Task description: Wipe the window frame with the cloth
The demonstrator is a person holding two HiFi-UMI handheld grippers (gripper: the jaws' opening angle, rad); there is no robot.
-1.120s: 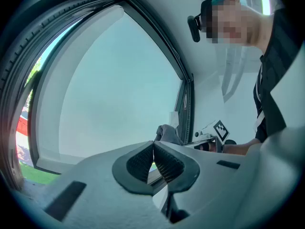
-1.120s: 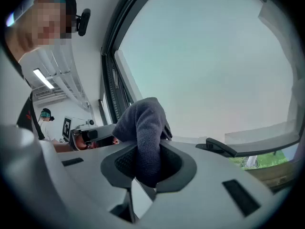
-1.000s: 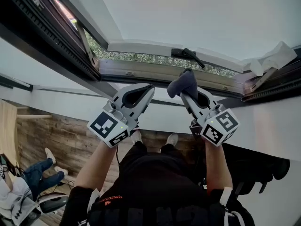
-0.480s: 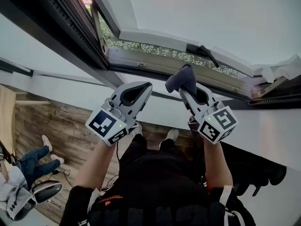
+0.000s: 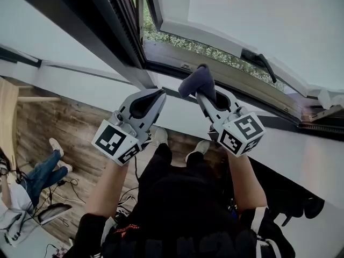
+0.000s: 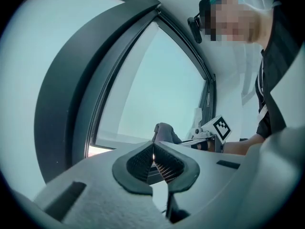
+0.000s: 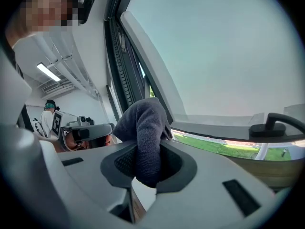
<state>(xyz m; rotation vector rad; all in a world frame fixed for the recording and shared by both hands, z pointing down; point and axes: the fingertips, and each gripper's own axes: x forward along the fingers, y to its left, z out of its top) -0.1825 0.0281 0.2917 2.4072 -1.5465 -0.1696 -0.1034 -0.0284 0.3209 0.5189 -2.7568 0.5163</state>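
Your right claw (image 7: 147,162) is clamped on the cloth (image 7: 144,128). The two pads press a fold of the dark grey fabric from either side. The rest of the cloth bunches up beyond the claw tips in a rounded wad.

Your left claw (image 6: 153,157) is closed, its ribbed pads meeting at the tips, with nothing between them. In the head view it sits level with the right claw (image 5: 203,93) and to its left, apart from it. Both claws point up toward the window. Each claw's marker cube (image 5: 242,134) sits at the end nearest you.

Directly beyond the cloth wad runs the lower rail of the window frame (image 5: 226,73). The cloth is at the rail or just short of it; the head view does not settle whether they touch.

To the right of the right claw, farther along the rail, a black handle (image 7: 275,122) lies on the pale sash (image 5: 215,36), which is swung open. A strip of greenery (image 5: 207,50) shows between the sash and the rail. To the left of the left claw, the dark side member of the frame rises steeply.

Below both claws, past your forearms, are your shoes (image 5: 159,136) on a wooden floor (image 5: 59,120). Far to the lower left of the left claw, another person (image 5: 32,171) in jeans is down on that floor.
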